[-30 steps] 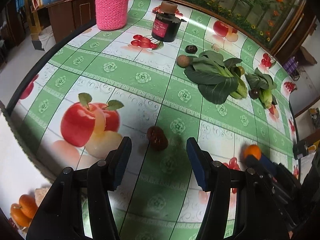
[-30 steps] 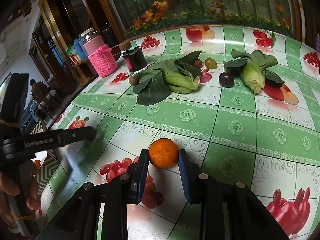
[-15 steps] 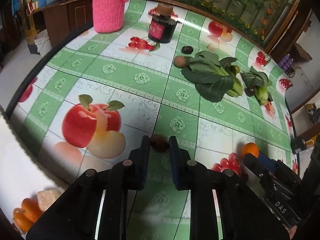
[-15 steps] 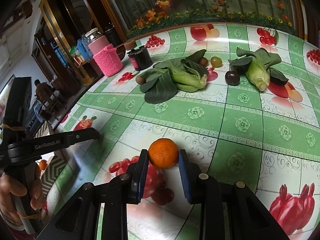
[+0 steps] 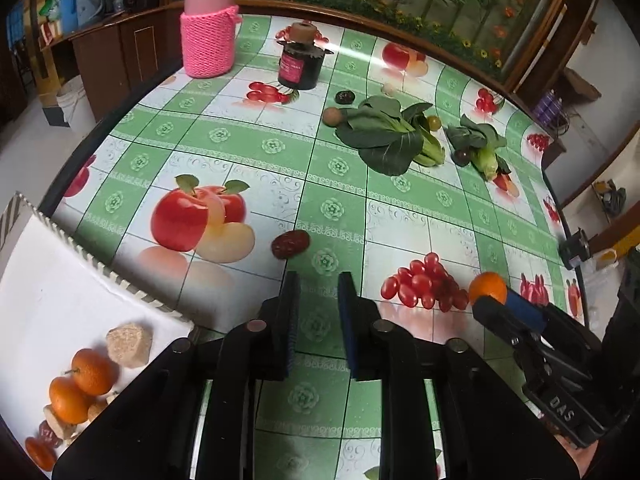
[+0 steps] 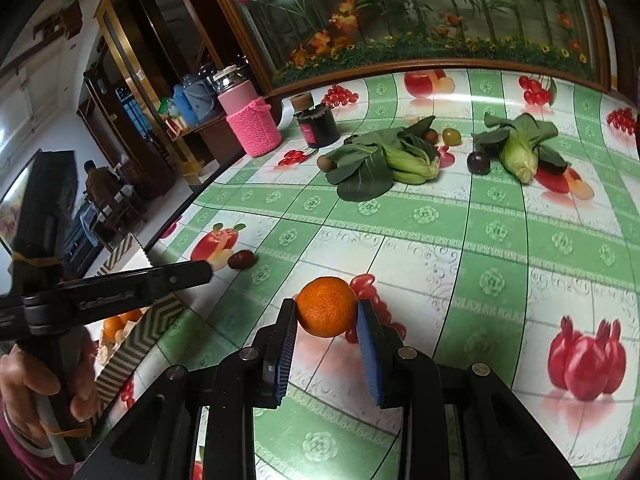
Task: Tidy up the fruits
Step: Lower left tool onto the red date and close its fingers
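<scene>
A wrinkled dark red date [image 5: 291, 244] lies on the fruit-print tablecloth just beyond my left gripper [image 5: 318, 280]. That gripper's jaws are opening from a narrow gap and nothing is between them. My right gripper [image 6: 326, 309] is shut on an orange [image 6: 326, 312], held a little above the cloth. In the left wrist view the orange [image 5: 487, 287] shows at the right. In the right wrist view the left gripper [image 6: 192, 272] points at the date [image 6: 241, 259]. A white box [image 5: 52, 300] at the near left holds oranges [image 5: 80, 384] and other pieces.
Two bok choy bunches [image 5: 390, 140] [image 5: 480, 148] lie at the far side with small fruits beside them: a brown one [image 5: 332, 116], a green one [image 5: 434, 122], a dark plum [image 5: 464, 155]. A pink knitted jar [image 5: 208, 40] and a dark jar [image 5: 300, 66] stand behind.
My left gripper closed around the date, then pulled back and rose; the date now lies free ahead of the fingertips. My right gripper rose with the orange in it.
</scene>
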Tool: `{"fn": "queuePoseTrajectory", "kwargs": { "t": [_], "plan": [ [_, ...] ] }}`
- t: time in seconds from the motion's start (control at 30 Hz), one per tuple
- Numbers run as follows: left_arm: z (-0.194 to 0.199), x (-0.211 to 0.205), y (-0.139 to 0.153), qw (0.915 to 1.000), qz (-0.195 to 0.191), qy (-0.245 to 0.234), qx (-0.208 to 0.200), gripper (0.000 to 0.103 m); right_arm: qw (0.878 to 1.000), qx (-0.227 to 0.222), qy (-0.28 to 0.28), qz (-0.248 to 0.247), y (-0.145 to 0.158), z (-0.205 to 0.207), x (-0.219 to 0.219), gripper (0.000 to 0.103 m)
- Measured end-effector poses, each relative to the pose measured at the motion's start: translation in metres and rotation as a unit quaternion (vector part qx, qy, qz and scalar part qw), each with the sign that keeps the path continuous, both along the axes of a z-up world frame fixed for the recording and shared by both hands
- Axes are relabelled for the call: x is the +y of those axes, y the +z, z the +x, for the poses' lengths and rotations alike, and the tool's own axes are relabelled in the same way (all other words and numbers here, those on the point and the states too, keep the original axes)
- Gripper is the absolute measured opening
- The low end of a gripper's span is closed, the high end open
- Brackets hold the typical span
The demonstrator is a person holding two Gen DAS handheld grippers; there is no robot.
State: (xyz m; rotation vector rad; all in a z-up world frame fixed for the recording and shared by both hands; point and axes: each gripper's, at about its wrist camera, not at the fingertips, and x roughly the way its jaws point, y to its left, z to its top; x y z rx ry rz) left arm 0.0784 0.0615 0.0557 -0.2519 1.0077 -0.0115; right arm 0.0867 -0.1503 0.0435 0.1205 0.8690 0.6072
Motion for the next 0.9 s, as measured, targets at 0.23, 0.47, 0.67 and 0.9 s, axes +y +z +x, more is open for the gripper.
{"fn": "queuePoseTrajectory", "kwargs": {
  "t": [0.23, 0.47, 0.67, 0.9],
  "plan": [
    [0.022, 0.008, -0.003, 0.9998, 0.019, 0.01, -0.002, 0.054, 1.0, 0.024, -0.005, 0.009, -0.018, 0.009, -0.004, 0.03],
    [0.039, -0.005, -0.031, 0.9979, 0.045, -0.026, 0.038, 0.054, 0.999, 0.031, -0.002, 0.016, -0.023, 0.014, -0.008, 0.03],
    [0.047, 0.002, -0.037, 0.9987, 0.032, -0.015, 0.038, 0.027, 1.0, 0.025, -0.001, 0.019, -0.02, 0.01, -0.011, 0.03],
    [0.035, 0.01, -0.022, 0.9994, 0.024, -0.004, 0.025, 0.027, 1.0, 0.021, 0.003, 0.02, -0.014, 0.005, -0.008, 0.03]
  ]
}}
